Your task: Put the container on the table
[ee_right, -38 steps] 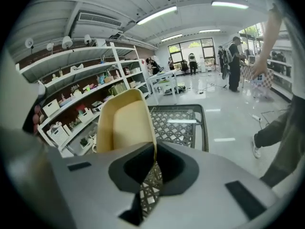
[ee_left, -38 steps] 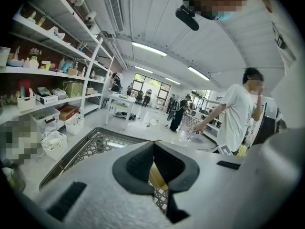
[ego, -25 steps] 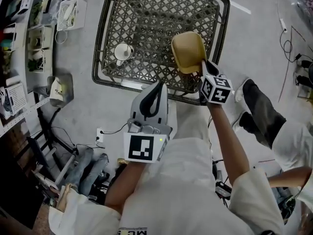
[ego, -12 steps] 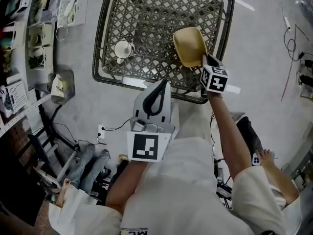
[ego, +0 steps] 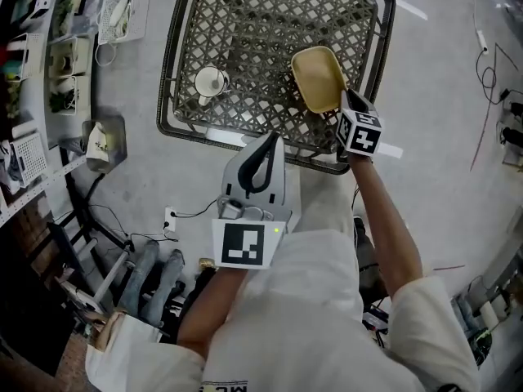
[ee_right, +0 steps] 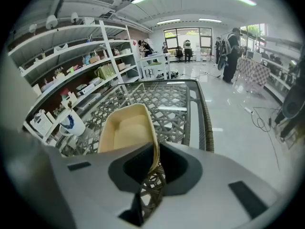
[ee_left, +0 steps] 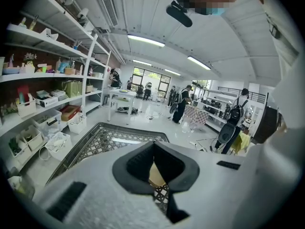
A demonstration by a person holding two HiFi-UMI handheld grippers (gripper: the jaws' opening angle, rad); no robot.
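One table [ego: 245, 23], one container [ego: 317, 76], one white cup [ego: 211, 81], two grippers. The container is a pale tan tub, oblong with rounded corners, open-topped and empty. It sits right of centre in the upper part of the head view, over the table's weave near the right rim. I cannot tell whether its base touches the weave.

The right gripper [ego: 345, 103] has its jaws closed on the container's near rim – the thin wall is pinched between the dark pads. The left gripper [ego: 266, 141] hangs just off the table's near edge at mid-frame, its jaws brought together at the tips and holding nothing. The cup stands well apart from the container, toward the left.

The table is a dark open lattice with a thick rounded rim, on a pale glossy floor [ego: 433, 80]. White shelves [ego: 49, 47] crowded with small items fill the upper left – cables [ego: 484, 70] trail at the far right. People [ee_right: 232, 49] stand far off by the windows.
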